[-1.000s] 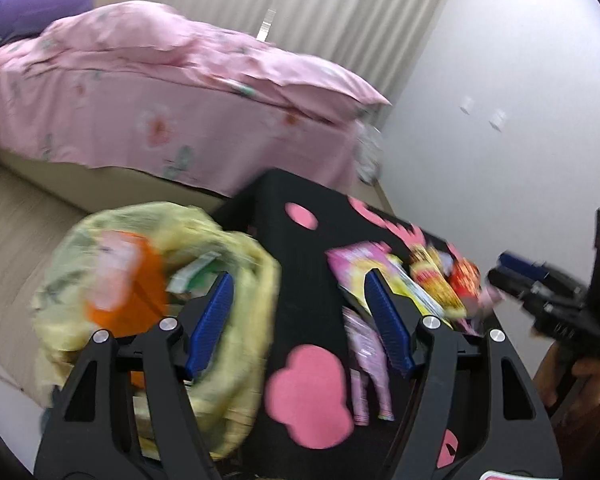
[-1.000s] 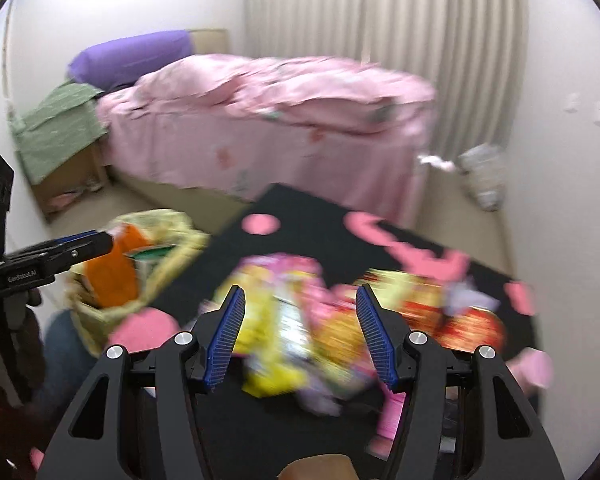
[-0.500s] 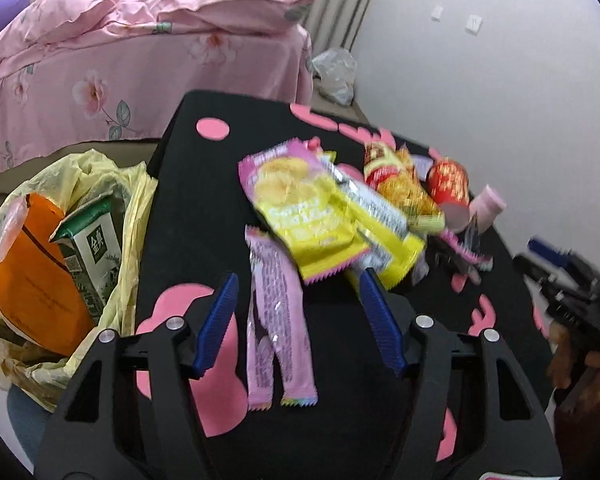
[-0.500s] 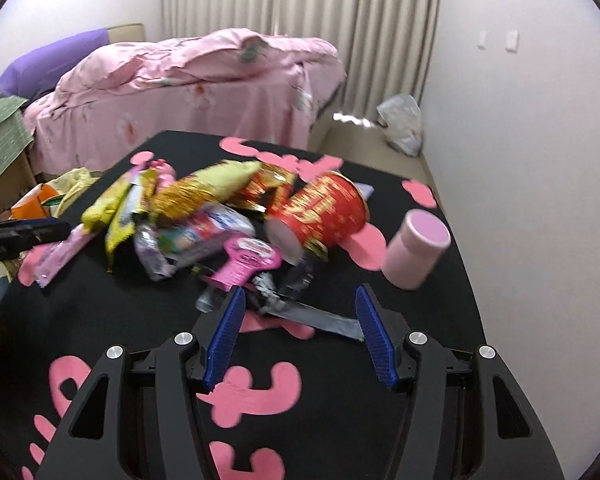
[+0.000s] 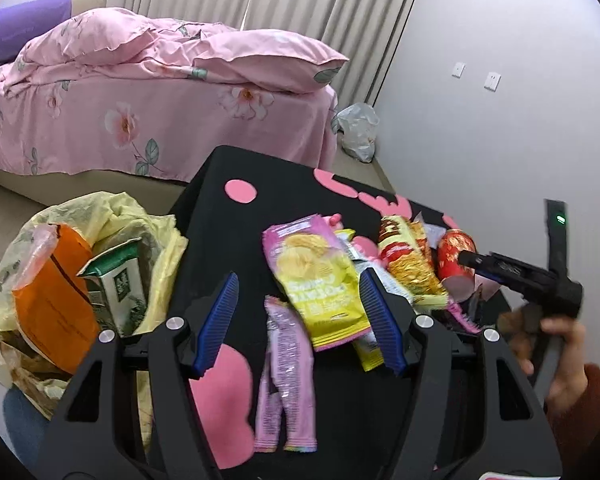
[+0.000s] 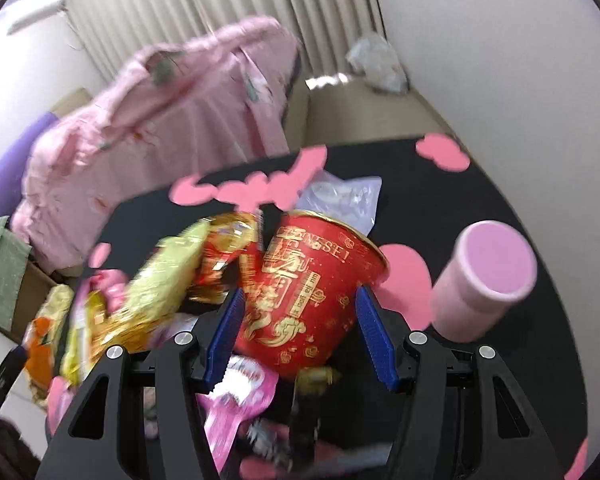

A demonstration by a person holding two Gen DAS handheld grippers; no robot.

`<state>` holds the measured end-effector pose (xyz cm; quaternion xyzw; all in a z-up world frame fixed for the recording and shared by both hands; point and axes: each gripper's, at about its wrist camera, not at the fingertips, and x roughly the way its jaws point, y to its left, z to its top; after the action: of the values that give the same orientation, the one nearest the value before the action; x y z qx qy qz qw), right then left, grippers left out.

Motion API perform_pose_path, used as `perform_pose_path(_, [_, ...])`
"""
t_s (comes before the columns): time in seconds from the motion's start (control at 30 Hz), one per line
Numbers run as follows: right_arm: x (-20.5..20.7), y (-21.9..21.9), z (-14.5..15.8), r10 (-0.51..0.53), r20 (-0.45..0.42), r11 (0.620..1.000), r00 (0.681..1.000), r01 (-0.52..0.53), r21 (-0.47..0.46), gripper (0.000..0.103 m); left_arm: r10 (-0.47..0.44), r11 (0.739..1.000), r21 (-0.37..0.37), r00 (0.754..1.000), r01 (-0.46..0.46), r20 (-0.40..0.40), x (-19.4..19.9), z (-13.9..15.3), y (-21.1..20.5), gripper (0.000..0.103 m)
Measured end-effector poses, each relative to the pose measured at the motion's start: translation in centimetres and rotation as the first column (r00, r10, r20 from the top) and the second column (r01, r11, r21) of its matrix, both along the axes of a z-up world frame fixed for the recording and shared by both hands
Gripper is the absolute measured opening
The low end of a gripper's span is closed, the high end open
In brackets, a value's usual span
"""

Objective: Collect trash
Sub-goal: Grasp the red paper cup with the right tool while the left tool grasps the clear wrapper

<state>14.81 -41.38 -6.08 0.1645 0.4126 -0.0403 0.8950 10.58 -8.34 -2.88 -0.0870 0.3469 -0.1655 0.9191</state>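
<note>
Red cup (image 6: pixel 304 296), gold lettering, on its side on black table (image 6: pixel 440 200) amid wrappers; rim toward 1 o'clock, base toward 7. Right gripper (image 6: pixel 300 332) jaws open astride it, untouching. Left gripper (image 5: pixel 300 320) jaws open, lately narrowing, above yellow chip bag (image 5: pixel 320 276).

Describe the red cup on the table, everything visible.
The red cup is a tapered paper-looking tub with gold ornament, gold characters and a gold rim. It lies tipped on its side on the black table, mouth pointing away from the right wrist camera, base toward it. The right gripper straddles it with jaws open; whether the pads touch it cannot be told. A gold-and-red snack bag leans against its left side; a pink cylinder stands apart on its right.
</note>
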Motion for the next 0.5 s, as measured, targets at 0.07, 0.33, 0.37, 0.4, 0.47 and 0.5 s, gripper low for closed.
perform_pose_path(0.07, [0.1,0.7,0.1,0.004,0.004,1.0,1.0,-0.004,-0.021,0.055,-0.005,1.0,-0.002,1.0,0.005,-0.019,0.2,-0.4,0.5,0.06])
perform_pose_path(0.33, [-2.4,3.3,1.4,0.195,0.023,0.978,0.98,-0.193,-0.082,0.01,-0.069,0.998,-0.017,0.995,0.068,-0.077,0.0,-1.8,-0.2,0.06])
perform_pose_path(0.37, [-2.9,3.2,1.8,0.203,0.033,0.977,0.979,-0.2,-0.077,0.003,-0.082,0.997,-0.016,0.993,0.081,-0.081,-0.1,-1.9,-0.4,0.06])
perform_pose_path(0.4, [-3.5,3.0,2.2,0.213,0.035,0.976,0.977,-0.21,-0.064,0.003,-0.09,0.996,-0.016,0.992,0.089,-0.083,-0.2,-1.9,-0.5,0.06])
perform_pose_path(0.47, [-4.2,2.8,2.6,0.224,0.046,0.974,0.974,-0.221,-0.058,0.002,-0.095,0.995,-0.019,0.992,0.094,-0.085,-0.4,-2.0,-0.6,0.06])
perform_pose_path(0.5, [-4.5,2.8,2.7,0.232,0.05,0.971,0.971,-0.228,-0.072,0.002,-0.093,0.996,-0.019,0.992,0.092,-0.086,-0.4,-2.0,-0.6,0.06])
